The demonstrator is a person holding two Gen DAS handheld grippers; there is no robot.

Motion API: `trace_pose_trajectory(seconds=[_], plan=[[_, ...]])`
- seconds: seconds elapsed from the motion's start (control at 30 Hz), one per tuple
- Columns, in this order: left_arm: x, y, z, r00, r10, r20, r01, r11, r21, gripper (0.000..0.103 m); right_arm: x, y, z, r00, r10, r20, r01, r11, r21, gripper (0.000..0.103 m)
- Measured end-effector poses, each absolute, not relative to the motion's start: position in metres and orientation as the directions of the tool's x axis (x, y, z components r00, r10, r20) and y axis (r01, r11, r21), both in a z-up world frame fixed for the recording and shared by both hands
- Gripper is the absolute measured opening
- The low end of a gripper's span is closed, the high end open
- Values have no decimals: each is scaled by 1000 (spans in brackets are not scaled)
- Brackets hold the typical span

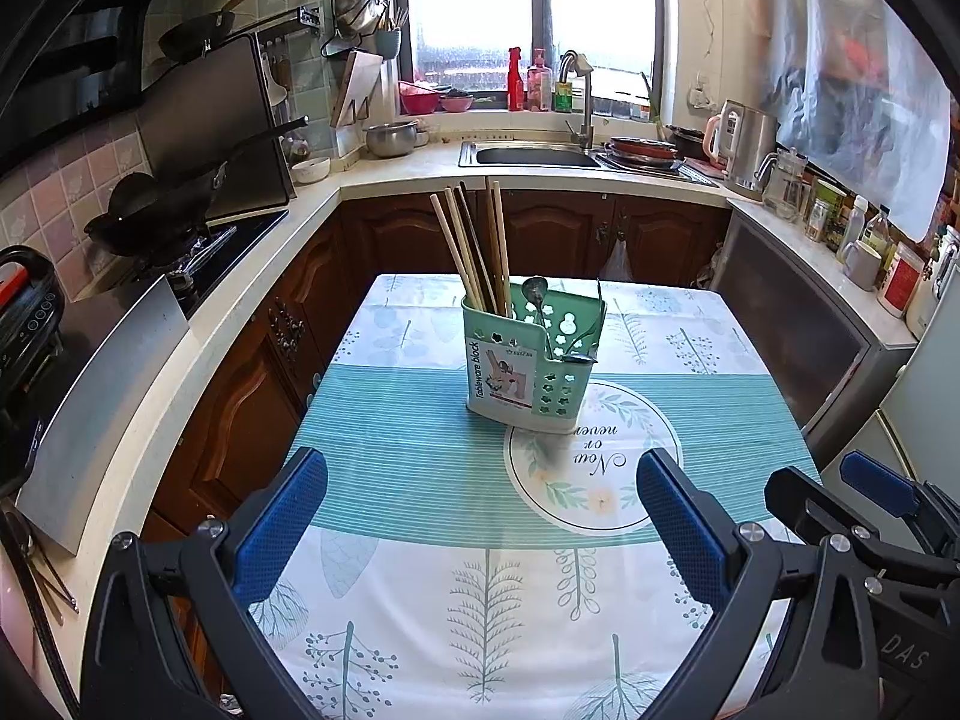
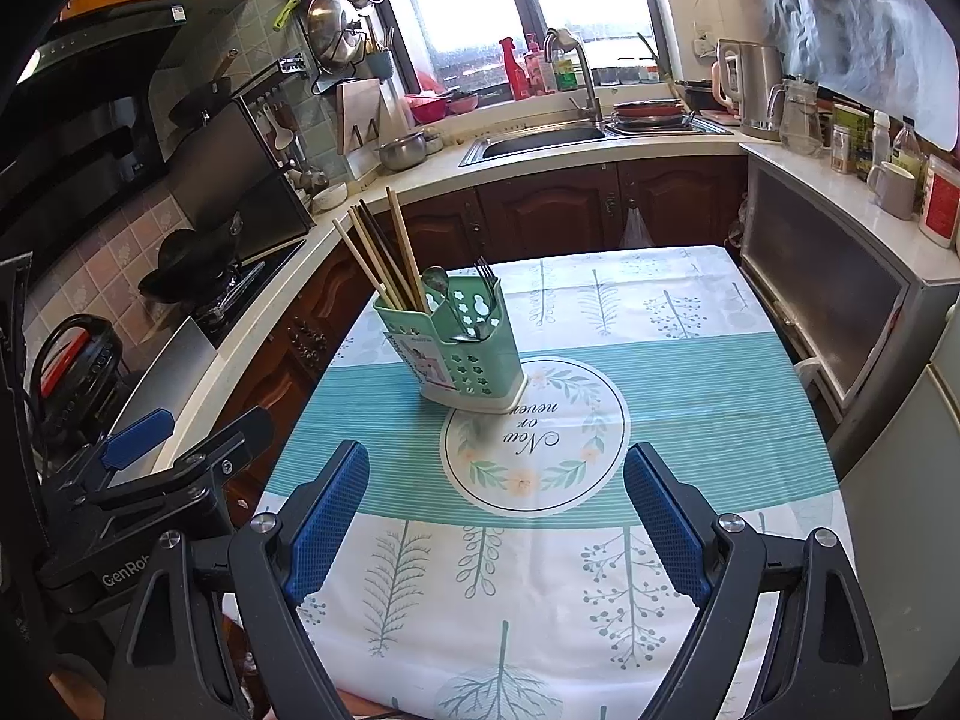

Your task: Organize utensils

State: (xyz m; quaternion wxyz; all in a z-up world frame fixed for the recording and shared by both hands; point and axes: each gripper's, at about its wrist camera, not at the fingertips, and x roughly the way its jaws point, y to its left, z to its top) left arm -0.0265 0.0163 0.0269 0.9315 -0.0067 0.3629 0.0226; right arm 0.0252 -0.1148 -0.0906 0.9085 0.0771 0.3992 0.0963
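Note:
A green utensil holder (image 1: 528, 360) stands upright on the table's patterned cloth (image 1: 420, 420), seen also in the right wrist view (image 2: 462, 354). Several wooden chopsticks (image 1: 474, 246) stand in its left compartment, and a metal spoon (image 1: 535, 294) and fork lean in its right one. My left gripper (image 1: 480, 516) is open and empty, well short of the holder. My right gripper (image 2: 498, 510) is open and empty, beside the left gripper (image 2: 180, 450) and short of the holder.
A counter runs around the table: stove with a wok (image 1: 162, 210) at left, sink (image 1: 528, 153) and faucet at the back, kettle (image 1: 744, 144), jars and a mug (image 1: 861, 264) at right. A cabinet (image 1: 798, 324) stands close to the table's right edge.

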Motion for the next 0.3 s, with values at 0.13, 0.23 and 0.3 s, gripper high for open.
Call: trace_pose_trajectory(seconds=[0.13, 0.23, 0.3], plan=[[-26, 16, 27, 735, 36, -678, -47, 999, 3, 102, 25, -115, -92, 661, 239, -711, -113, 969, 221, 88], [-26, 19, 27, 730, 34, -683, -45, 999, 2, 102, 25, -114, -95, 658, 243, -713, -111, 968, 227, 88], [-26, 20, 26, 726, 35, -687, -45, 999, 3, 102, 25, -114, -98, 656, 244, -715, -108, 967, 231, 88]])
